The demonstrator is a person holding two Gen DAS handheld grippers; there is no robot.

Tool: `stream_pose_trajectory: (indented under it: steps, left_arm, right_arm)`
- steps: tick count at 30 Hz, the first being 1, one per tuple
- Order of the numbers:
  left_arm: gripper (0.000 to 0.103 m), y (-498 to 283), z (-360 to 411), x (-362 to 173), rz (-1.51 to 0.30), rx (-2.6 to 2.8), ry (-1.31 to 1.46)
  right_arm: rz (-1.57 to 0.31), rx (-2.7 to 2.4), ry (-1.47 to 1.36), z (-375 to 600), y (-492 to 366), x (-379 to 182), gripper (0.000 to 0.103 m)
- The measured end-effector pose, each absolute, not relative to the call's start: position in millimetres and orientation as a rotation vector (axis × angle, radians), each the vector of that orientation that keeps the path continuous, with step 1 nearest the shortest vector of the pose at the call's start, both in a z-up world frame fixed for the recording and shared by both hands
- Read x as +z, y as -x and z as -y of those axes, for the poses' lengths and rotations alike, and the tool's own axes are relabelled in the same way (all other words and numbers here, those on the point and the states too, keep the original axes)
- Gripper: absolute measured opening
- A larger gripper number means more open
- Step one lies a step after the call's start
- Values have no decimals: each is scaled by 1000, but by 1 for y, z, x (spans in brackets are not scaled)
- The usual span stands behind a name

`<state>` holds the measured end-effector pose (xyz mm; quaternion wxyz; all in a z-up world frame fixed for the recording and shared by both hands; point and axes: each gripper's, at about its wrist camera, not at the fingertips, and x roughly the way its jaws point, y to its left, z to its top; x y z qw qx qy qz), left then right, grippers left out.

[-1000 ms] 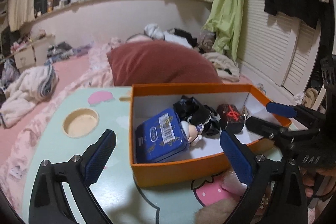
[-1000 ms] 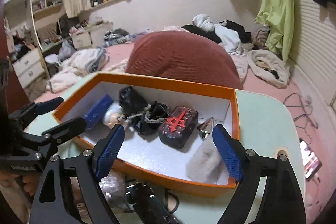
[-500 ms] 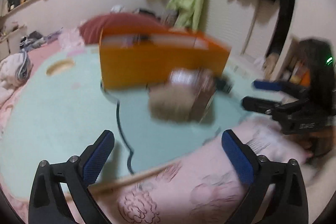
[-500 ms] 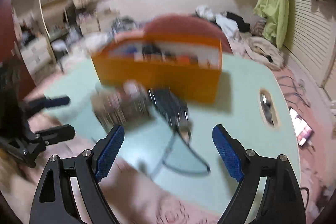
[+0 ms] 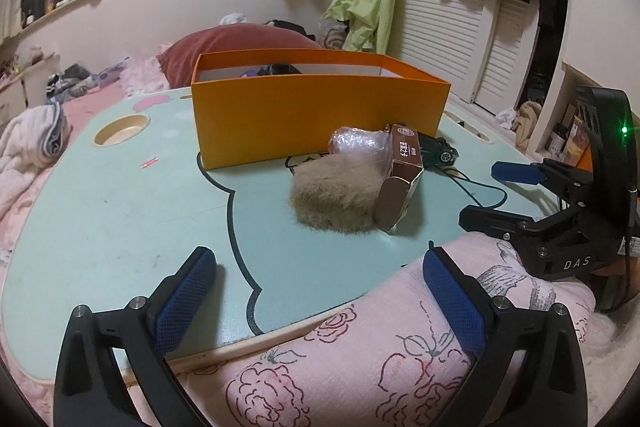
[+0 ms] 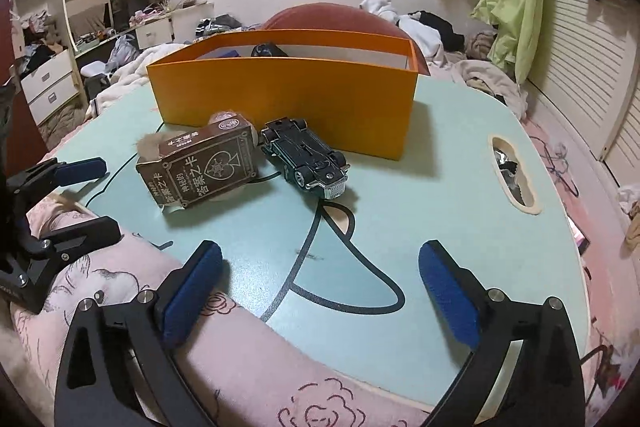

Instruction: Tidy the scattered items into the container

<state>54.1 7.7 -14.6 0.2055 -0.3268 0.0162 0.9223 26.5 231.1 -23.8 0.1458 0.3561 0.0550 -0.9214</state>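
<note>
My left claw [image 5: 316, 291] hangs low over the near edge of the pale green table [image 5: 120, 211], its blue pads spread wide with nothing between them but table and the pink rose-printed fabric [image 5: 360, 359] below. My right claw [image 6: 320, 279] sits beside it at the same edge, jaws opening wider at this moment, and they grip nothing either. Ahead of both claws stands the orange rectangular cardboard box [image 5: 320, 115], upright on the table, with a dark item just peeking over its rim; what else it holds I cannot tell from this low angle. Between the claws and the box lie the scattered things. A fluffy tan fur ball [image 5: 334, 197] is straight ahead of the left claw, touching a brown playing-card box [image 6: 200, 165] that lies ahead and left of the right claw. Behind the fur sits a crinkled clear plastic bundle [image 5: 360, 145], close to the box wall. A dark toy car [image 6: 306, 159], flipped onto its roof, lies straight ahead of the right claw, just beside the card box and near the orange wall.
</note>
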Motion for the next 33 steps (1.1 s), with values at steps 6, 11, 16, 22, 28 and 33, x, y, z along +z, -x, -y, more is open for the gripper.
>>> stream_pose_trajectory:
  steps: [6,11,16,22,28,33]
  left_arm:
    - [103,-55,-9,-16,-50,2578,907]
    - [103,-55,-10,-15,-52,2578,908]
    - [103,-57,-11,-16,-59,2580,903]
    - [103,-59,-11,-16,-71,2586,896]
    - [103,-60,-10,-16,-71,2585,896]
    - [103,-60,-11,-16,-71,2586,894]
  right_arm:
    - [-163,-2659,-1011,-234,-27,-24,99]
    - [-161,-2658,-1012,-236,-28,-24,100]
    - [-159,-2654,-1018,-237,-26,-26,102]
    - [-146,-2649,-1024,-239,-25,-28,102]
    - [-147,-2649,-1024,-239,-25,-28,102]
    - [-147,-2648,-1025,-239,-25,-29,102]
